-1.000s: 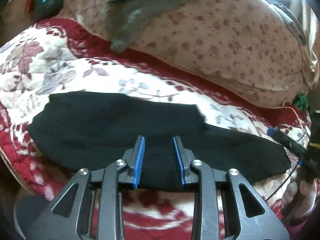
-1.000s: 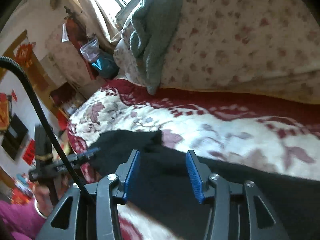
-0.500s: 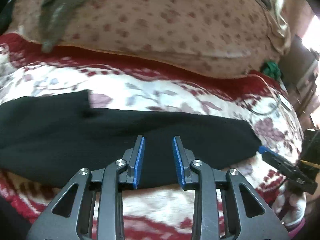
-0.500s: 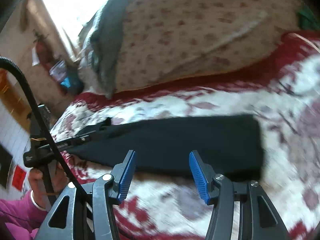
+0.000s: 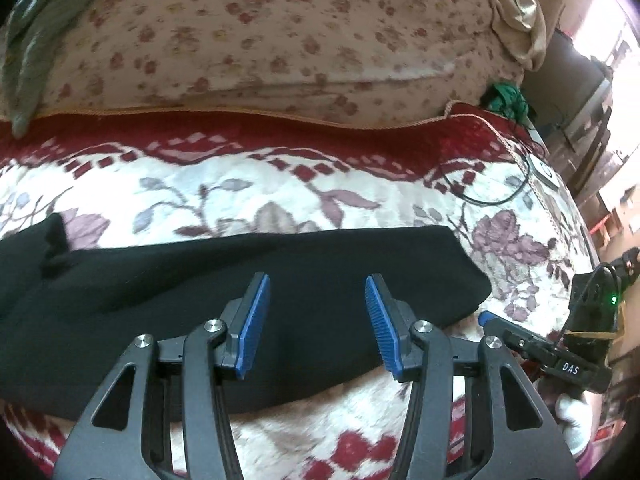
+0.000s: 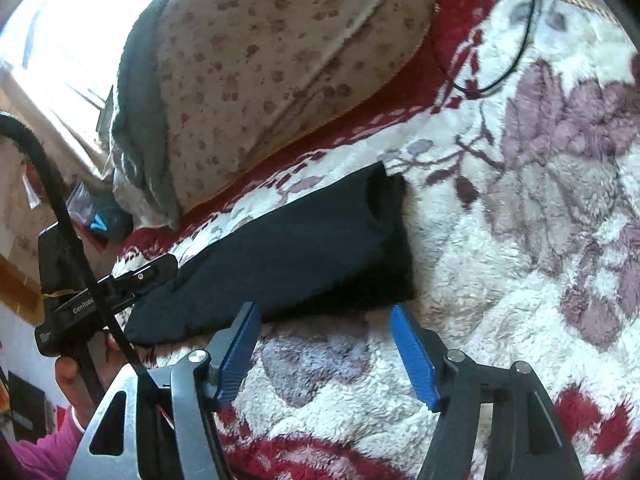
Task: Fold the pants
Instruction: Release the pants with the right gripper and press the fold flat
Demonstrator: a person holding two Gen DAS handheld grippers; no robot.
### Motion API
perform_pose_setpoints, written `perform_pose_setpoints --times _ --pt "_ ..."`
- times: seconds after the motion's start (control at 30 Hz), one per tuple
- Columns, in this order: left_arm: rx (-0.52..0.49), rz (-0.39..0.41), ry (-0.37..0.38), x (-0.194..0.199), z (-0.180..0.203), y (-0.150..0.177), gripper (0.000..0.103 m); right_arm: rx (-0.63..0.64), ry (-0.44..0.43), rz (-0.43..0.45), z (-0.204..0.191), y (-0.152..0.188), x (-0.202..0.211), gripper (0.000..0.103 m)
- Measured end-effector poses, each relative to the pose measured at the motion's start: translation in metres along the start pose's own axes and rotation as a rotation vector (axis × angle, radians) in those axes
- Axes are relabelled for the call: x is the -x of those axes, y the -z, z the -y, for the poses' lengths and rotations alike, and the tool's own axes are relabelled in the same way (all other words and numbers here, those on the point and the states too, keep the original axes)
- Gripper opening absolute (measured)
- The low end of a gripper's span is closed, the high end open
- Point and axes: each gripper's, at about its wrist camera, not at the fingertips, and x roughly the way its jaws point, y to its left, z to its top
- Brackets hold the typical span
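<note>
the pants (image 5: 248,300) lie on the bed, folded lengthwise into a long black strip across the blanket (image 5: 280,192), which is white with mauve flowers and a red border. behind it sits a bulky floral quilt (image 5: 280,32) with a grey-green cloth (image 5: 28,40) draped at one end.

the left gripper (image 5: 316,320) hangs over the middle of the strip; its jaws have just been opening and stand apart with only air between the blue pads (image 5: 254,324), the cloth below them and not pinched. the right gripper (image 6: 324,352) sits at the near edge of the strip's cuff end (image 6: 384,240); its jaws have also just been opening and now stand wide, with blanket pile showing between them and nothing held. its pad tips look level with the hem, though i cannot tell if they touch it.

in the right view a hand (image 6: 80,380) in a pink sleeve (image 6: 44,452) grips the other tool's handle. a thin black cable (image 5: 480,196) loops on the blanket well beyond the pants.
</note>
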Motion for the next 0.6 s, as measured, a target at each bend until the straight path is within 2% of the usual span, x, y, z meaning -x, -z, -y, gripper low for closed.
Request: perform_pose_setpoints --times 0.1,0.2,0.4,0.47,0.5,0.6 --pt "-0.032 -0.026 0.005 -0.015 0.008 -0.007 0.049 -0.039 -0.008 0.006 0.009 -0.007 -0.006 0.066" --pt "-0.055 -0.038 -0.004 -0.025 0.014 -0.015 0.049 -0.055 0.021 -0.001 0.016 -0.013 -0.014 0.066" --pt "-0.1 -0.022 0.006 -0.034 0.023 -0.028 0.049 -0.103 0.002 0.031 0.027 -0.015 -0.005 0.067" --pt "-0.133 -0.027 0.011 -0.04 0.026 -0.033 0.049 -0.132 -0.041 0.027 0.029 -0.015 -0.006 0.067" --pt "-0.145 -0.031 0.021 -0.042 0.027 -0.034 0.049 -0.159 -0.075 0.021 0.032 -0.015 -0.008 0.071" --pt "-0.188 -0.066 0.065 -0.053 0.029 -0.039 0.05 -0.173 -0.103 0.017 0.034 -0.016 -0.013 0.074"
